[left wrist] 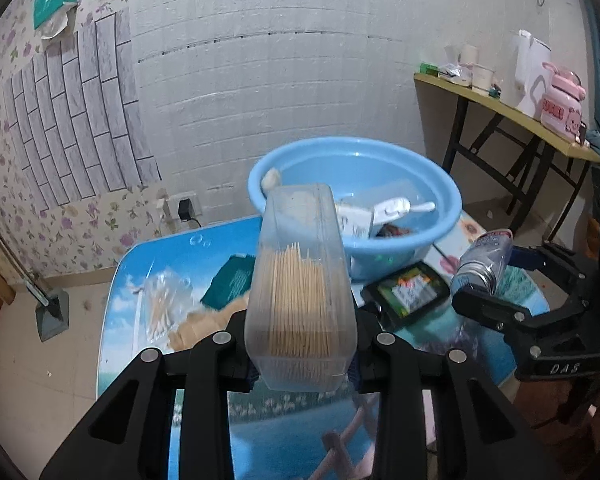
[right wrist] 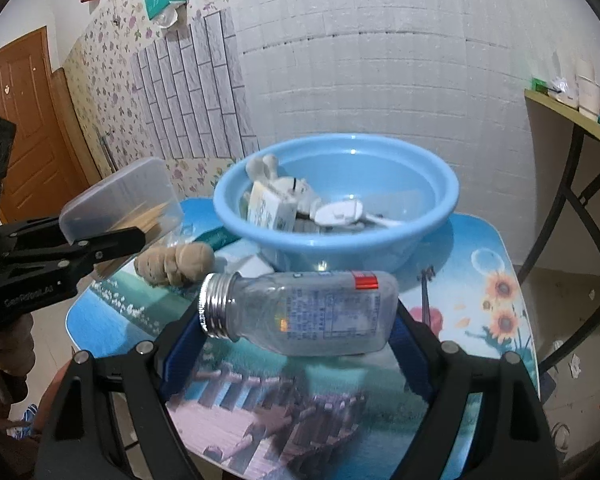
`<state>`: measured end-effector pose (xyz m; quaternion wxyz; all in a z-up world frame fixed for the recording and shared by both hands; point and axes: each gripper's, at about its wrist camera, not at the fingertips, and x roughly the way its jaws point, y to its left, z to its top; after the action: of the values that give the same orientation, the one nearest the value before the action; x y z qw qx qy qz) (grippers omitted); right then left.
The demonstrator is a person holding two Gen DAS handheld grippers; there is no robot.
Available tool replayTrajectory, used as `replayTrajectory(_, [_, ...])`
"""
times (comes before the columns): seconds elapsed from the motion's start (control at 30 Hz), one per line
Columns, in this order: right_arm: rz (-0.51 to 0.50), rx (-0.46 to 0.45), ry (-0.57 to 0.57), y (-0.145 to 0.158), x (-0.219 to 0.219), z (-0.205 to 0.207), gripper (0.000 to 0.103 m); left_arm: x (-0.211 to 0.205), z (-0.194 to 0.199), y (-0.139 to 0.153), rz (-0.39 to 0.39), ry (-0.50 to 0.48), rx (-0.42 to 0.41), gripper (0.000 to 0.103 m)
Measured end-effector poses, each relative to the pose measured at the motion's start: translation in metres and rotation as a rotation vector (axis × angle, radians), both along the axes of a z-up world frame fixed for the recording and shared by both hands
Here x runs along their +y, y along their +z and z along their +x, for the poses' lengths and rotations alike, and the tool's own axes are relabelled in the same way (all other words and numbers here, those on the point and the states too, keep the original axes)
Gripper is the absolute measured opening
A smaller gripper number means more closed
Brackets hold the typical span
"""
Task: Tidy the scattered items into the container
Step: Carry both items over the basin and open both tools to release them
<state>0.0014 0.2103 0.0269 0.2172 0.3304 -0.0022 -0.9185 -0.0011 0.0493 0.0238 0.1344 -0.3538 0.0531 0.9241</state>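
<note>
My left gripper (left wrist: 302, 354) is shut on a clear plastic toothpick box (left wrist: 300, 280), held upright above the table; the box also shows in the right wrist view (right wrist: 120, 200). My right gripper (right wrist: 296, 328) is shut on a clear bottle (right wrist: 300, 312) with a silver screw neck, held sideways above the table; it also shows in the left wrist view (left wrist: 484, 260). The blue basin (left wrist: 440, 184) (right wrist: 420, 224) stands just beyond both, holding a white box, a white toy and other small items.
On the picture-printed table (right wrist: 480, 280) lie a ginger root (right wrist: 176, 264), a teal packet (left wrist: 232, 280), a bag of cotton swabs (left wrist: 160, 304) and a black packet (left wrist: 408, 292). A yellow side table (left wrist: 500, 104) with clutter stands at the right.
</note>
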Motion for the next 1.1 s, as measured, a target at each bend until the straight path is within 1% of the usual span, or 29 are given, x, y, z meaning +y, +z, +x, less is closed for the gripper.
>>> replayTrajectory(0.13, [-0.019, 0.031, 0.002, 0.011, 0.001, -0.008, 0.085, 0.008, -0.012, 0.011, 0.019, -0.015, 0.018, 0.031])
replayTrajectory(0.37, [-0.023, 0.054, -0.009, 0.022, 0.002, -0.037, 0.085, 0.025, -0.04, 0.011, 0.021, -0.034, 0.016, 0.031])
replayTrajectory(0.6, [-0.008, 0.034, -0.014, 0.016, -0.002, -0.067, 0.085, 0.037, -0.07, 0.007, 0.033, -0.053, 0.016, 0.031])
replayTrajectory(0.77, [-0.012, 0.019, -0.034, 0.012, 0.001, -0.088, 0.085, 0.042, -0.091, -0.003, 0.041, -0.051, -0.006, 0.031])
replayTrajectory(0.93, [-0.01, 0.008, -0.032, 0.005, 0.001, -0.099, 0.085, 0.048, -0.104, -0.016, 0.038, -0.055, -0.028, 0.031])
replayTrajectory(1.03, [-0.012, -0.002, -0.026, 0.0, 0.001, -0.104, 0.085, 0.049, -0.108, -0.018, 0.032, -0.057, -0.012, 0.031])
replayTrajectory(1.1, [-0.001, 0.01, -0.02, -0.003, 0.0, -0.105, 0.085, 0.05, -0.111, -0.019, 0.035, -0.06, -0.015, 0.031])
